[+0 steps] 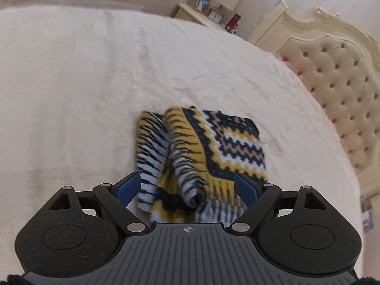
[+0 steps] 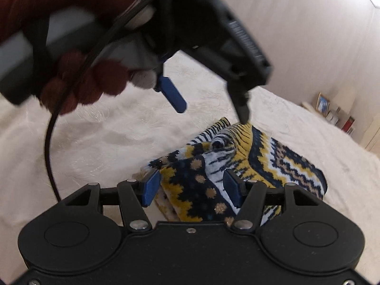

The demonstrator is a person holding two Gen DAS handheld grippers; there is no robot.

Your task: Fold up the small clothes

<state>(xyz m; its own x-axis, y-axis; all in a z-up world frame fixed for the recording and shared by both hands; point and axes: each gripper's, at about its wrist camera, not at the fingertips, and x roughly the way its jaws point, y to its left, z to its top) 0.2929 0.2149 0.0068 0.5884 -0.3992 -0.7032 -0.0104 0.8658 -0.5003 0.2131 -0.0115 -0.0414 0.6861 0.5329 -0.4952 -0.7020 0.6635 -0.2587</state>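
Note:
A small knitted garment [image 1: 228, 142], patterned in yellow, navy and white, lies folded on the cream bed cover. Its striped ribbed edges bunch up along the left side. My left gripper [image 1: 187, 180] stands wide open just above the garment's near end, its blue pads on either side and gripping nothing. In the right wrist view the left gripper [image 2: 211, 111] hangs over the garment [image 2: 273, 161], held by a hand in a dark red glove [image 2: 78, 83]. My right gripper [image 2: 190, 178] is open low over the near end, with the cloth lying loose between its blue pads.
The cream bed cover [image 1: 83, 83] spreads wide to the left and beyond the garment. A tufted headboard [image 1: 344, 95] rises at the right. A nightstand with a picture frame [image 1: 203, 3] stands past the bed. A black cable [image 2: 48, 154] hangs from the left gripper.

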